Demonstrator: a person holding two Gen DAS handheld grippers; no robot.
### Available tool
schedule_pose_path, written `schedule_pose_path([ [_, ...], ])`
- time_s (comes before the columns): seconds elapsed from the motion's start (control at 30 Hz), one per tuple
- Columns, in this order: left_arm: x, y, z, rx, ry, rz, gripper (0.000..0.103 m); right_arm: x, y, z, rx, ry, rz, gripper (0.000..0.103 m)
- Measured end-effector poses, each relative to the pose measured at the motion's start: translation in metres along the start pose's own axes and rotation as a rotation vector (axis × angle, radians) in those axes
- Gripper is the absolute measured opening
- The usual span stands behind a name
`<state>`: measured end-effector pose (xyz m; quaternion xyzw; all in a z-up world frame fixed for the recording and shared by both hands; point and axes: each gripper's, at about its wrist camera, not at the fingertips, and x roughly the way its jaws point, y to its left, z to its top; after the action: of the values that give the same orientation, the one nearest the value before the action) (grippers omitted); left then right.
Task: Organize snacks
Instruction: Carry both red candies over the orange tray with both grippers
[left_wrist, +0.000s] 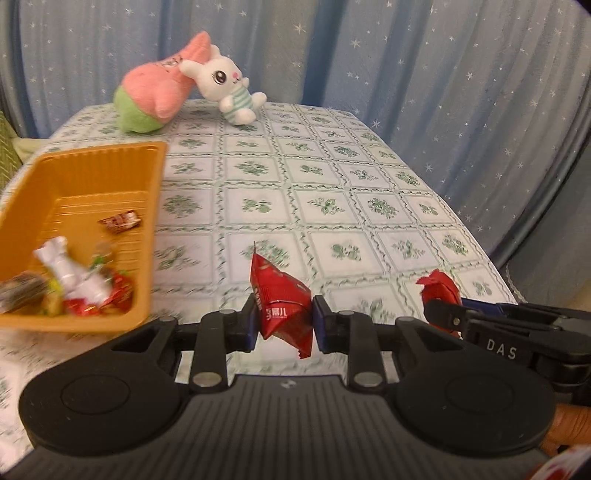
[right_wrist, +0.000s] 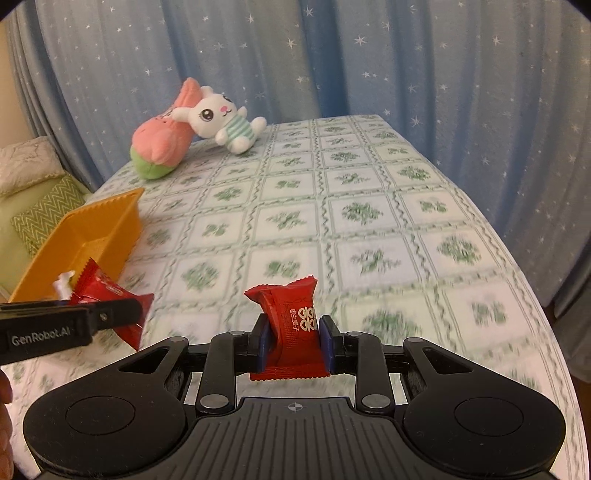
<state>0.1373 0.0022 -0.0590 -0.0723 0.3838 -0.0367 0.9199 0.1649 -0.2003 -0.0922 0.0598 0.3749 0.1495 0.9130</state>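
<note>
While above the tablecloth (right_wrist: 369, 184) | left claw (left_wrist: 283, 320) pinches red packet (left_wrist: 280, 302) | right claw (right_wrist: 294, 334) pinches red candy (right_wrist: 295, 317) (both narrow)

"DAS" is showing in pale letters on the right hand-held gripper (left_wrist: 443, 314) body. "GenRobot.AI" is reading along the left hand-held gripper (right_wrist: 122, 312) side. White double-happiness characters are showing on the red candy packet (right_wrist: 293, 325); its smaller print is staying illegible.

Both wrist views low over tablecloth (left_wrist: 332, 184), facing curtain (right_wrist: 369, 55) (shared toys)
</note>
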Motion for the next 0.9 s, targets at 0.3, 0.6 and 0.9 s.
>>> schedule_pose_path([
  [0.3,-0.063,0.011,-0.021,0.001,-0.029,0.013,0.026,-0.047,0.042,-0.023,-0.052,-0.011,0.029,0.028],
  [0.6,-0.104,0.025,-0.036,-0.012,-0.058,0.041,0.026,-0.069,0.088,-0.031,-0.146,-0.035,0.078,0.028],
  [0.9,-0.131,0.051,-0.046,-0.042,-0.08,0.093,0.026,-0.073,0.125,-0.034,-0.204,-0.044,0.131,0.028],
])
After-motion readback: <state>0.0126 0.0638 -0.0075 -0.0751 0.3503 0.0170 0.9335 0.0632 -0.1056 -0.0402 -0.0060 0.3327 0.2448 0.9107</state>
